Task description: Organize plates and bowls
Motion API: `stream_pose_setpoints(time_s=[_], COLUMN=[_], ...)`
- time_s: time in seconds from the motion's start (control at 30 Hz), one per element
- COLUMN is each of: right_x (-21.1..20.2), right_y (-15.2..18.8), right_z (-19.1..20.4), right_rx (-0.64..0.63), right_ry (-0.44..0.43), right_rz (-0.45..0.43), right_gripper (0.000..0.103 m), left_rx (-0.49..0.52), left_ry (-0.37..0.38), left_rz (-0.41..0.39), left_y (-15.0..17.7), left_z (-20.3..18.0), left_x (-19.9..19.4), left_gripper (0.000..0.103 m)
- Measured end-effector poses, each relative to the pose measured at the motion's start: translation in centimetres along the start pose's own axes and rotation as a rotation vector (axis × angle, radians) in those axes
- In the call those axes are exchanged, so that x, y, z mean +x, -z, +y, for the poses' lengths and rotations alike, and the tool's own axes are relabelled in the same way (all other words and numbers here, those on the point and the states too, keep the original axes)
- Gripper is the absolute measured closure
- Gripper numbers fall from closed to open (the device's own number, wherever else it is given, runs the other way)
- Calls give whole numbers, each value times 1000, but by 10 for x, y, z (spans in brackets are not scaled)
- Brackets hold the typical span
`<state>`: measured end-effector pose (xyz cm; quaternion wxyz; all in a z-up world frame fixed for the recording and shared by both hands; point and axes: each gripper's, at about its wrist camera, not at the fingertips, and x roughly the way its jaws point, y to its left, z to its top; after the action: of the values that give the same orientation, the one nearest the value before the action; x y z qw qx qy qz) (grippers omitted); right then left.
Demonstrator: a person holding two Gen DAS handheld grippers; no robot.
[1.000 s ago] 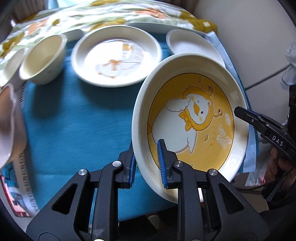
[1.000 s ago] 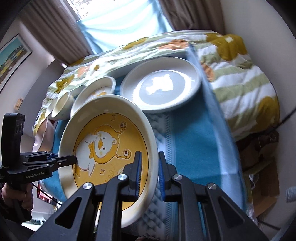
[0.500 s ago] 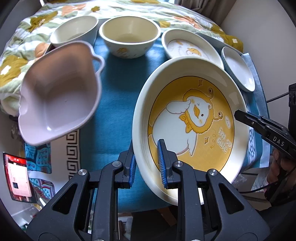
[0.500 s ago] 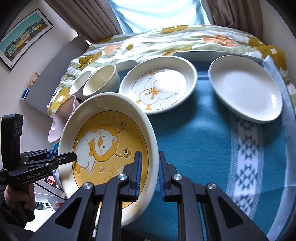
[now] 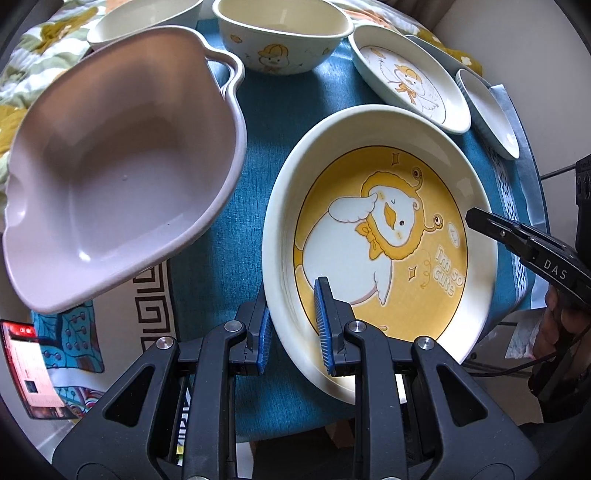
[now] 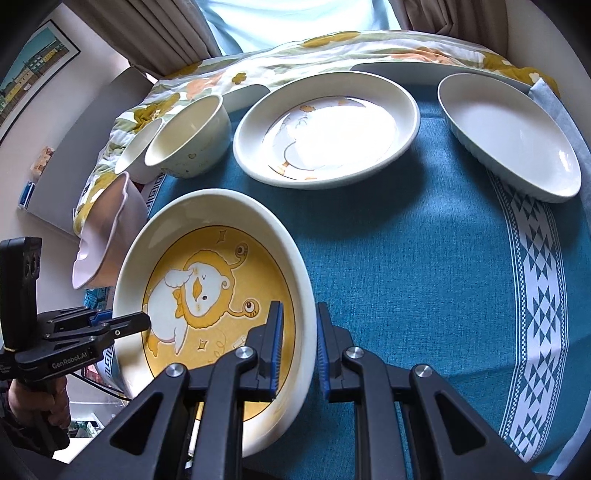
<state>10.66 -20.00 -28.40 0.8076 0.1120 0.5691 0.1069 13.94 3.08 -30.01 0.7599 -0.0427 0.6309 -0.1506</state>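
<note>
A cream plate with a yellow duck-lion picture [image 5: 384,236] [image 6: 207,295] hangs tilted over the blue tablecloth [image 6: 406,258], held at two opposite rims. My left gripper [image 5: 291,306] is shut on its near rim, one pad inside and one outside. My right gripper [image 6: 299,310] is shut on the opposite rim and appears at the right of the left wrist view [image 5: 517,236]. The left gripper [image 6: 110,325] shows at the left of the right wrist view.
A mauve handled bowl [image 5: 122,158] [image 6: 107,236] sits close to the left of the held plate. Behind stand two cream bowls [image 5: 280,33] [image 5: 140,18], a white duck plate [image 6: 325,129] and a white oval dish [image 6: 509,136]. A flowered quilt [image 6: 332,48] lies beyond.
Both grippers carried the yellow plate leftward and lower over the cloth. The mauve bowl came into the left wrist view and now looms close. Both grips held.
</note>
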Motion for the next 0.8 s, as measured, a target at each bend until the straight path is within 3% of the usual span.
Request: stream_pose_setpoints(time_s=[0.33, 0.6, 0.67, 0.73, 0.8], right_x=[2, 3, 4, 3, 1], right_y=[1, 1, 1, 2, 3], right_z=[-1, -6, -7, -9, -9], right_rx=[44, 69, 77, 86, 89], right_ry=[18, 1, -2, -12, -21], right_rz=[5, 12, 20, 20, 11], right_gripper=[88, 88, 88, 88, 87], left_rx=[9, 34, 36, 23, 13], left_ry=[2, -53, -61, -62, -64], left_rz=[-12, -8, -17, -39, -65], left_y=[-5, -1, 2, 4, 7], left_z=[-3, -8, -10, -9, -9], left_x=[5, 2, 0, -4, -9], left_gripper=[84, 79, 68, 39, 32])
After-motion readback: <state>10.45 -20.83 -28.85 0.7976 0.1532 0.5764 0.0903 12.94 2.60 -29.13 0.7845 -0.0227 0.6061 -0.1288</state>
